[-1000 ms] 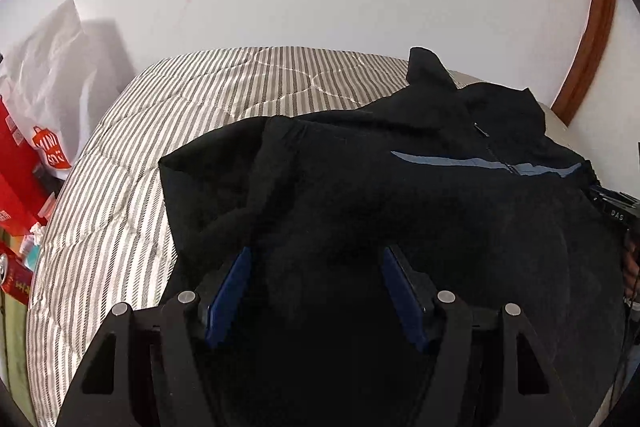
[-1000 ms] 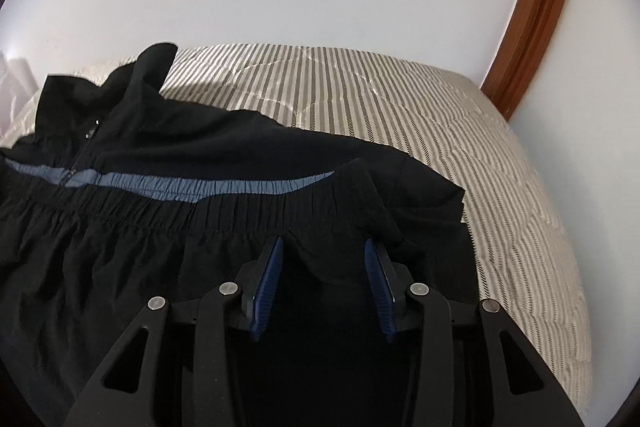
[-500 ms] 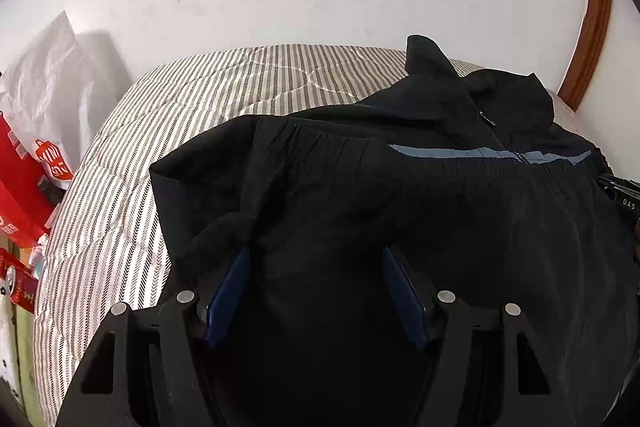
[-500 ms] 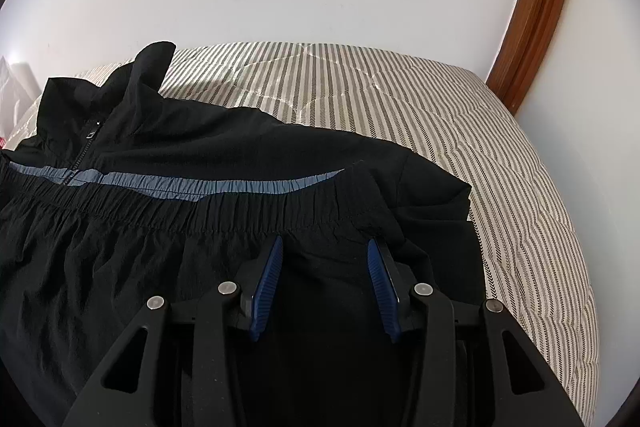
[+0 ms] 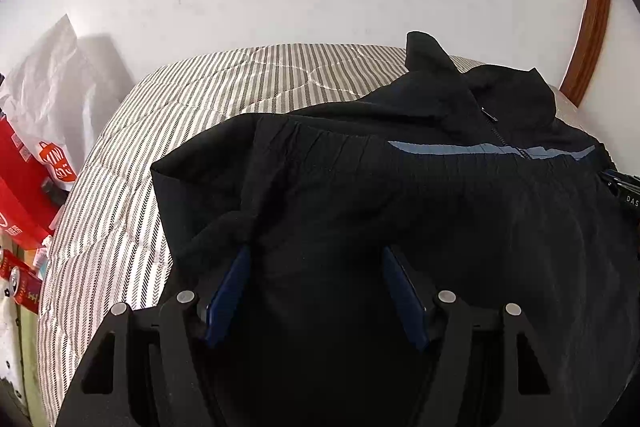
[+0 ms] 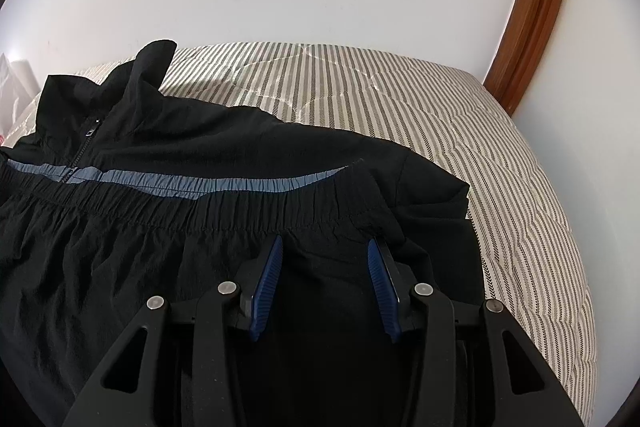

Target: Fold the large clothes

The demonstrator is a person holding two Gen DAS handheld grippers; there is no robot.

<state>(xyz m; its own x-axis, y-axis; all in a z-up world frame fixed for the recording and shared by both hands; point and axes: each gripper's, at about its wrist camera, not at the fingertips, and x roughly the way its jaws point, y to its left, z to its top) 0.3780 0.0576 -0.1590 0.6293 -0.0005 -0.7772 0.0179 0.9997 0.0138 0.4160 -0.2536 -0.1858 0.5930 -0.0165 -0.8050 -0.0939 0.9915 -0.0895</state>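
Left wrist view: black zip jacket (image 5: 420,187) lies on the striped quilted bed (image 5: 168,131), collar (image 5: 428,63) standing up at the far side near the white wall. The elastic hem (image 6: 224,211) is folded up over the chest and lies just below the blue-grey stripe (image 6: 168,183), so I judge one bottom-up fold is laid down. My left gripper (image 5: 316,267) has its jaws well apart over the near left part of the fold; dark cloth fills the gap, nothing is pinched that I can see, though a bunched sleeve edge touches the left pad. Right wrist view: my right gripper (image 6: 324,263) has its jaws apart, narrower than the left, just below the hem near the right corner, pads not pressing cloth. Left sleeve part (image 5: 200,187) sticks out sideways on the bed, the right edge looks lumpy too. What's left, as I judge it: tuck the sides in, fold again to a compact packet, flatten the collar. Containers: none on the bed. Beside the bed at left are a white plastic bag (image 5: 52,99), contents not visible, and red cartons or packs (image 5: 20,187) with what may be a can below; too small to tell more. Wooden door frame (image 6: 536,11) at right.
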